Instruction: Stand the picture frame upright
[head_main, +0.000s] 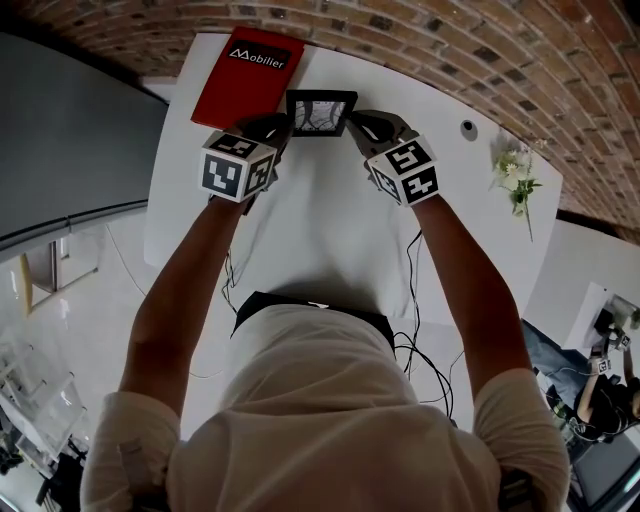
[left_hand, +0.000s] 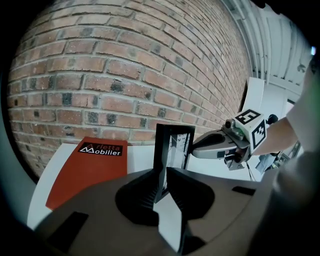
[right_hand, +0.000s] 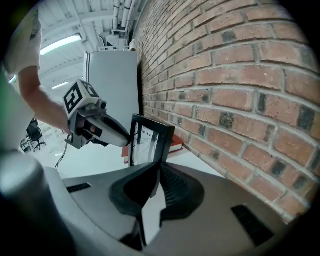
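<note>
- Left gripper view: pinched in the left gripper (left_hand: 162, 176) jaws, one side edge of the picture frame (left_hand: 175, 147); clamped in the right gripper (right_hand: 154, 172) jaws, the opposite edge.
- Held upright over the table's (head_main: 330, 220) far end, beside the red book (head_main: 245, 80).
- Hold both grips level, lower until the bottom edge sits flat, then loosen one side at a time.

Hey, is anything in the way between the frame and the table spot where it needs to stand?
Nothing visible. The left gripper and right gripper already clamp the frame by its side edges. The table by it shows bare white. The red book lies to the frame's left, not under it.
</note>
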